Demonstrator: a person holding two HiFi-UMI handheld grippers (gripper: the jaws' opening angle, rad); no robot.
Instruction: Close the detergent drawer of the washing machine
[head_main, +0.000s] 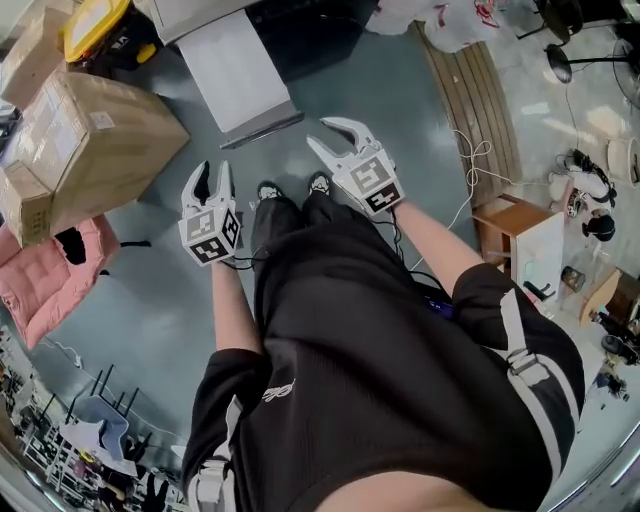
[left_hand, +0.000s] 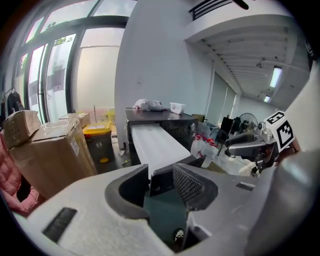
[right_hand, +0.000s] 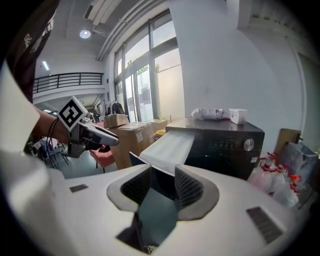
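The left gripper (head_main: 212, 172) is hovering with jaws spread and empty. Ahead, the long white detergent drawer (head_main: 238, 72) is jutting far out of the dark washing machine (head_main: 310, 30). The right gripper (head_main: 332, 140), jaws likewise parted on nothing, is pointing toward it. The closing push appears not yet begun.

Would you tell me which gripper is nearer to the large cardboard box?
Left. The left gripper hovers beside the large cardboard box, apart from it; the right gripper is farther off, beyond the person's shoes.
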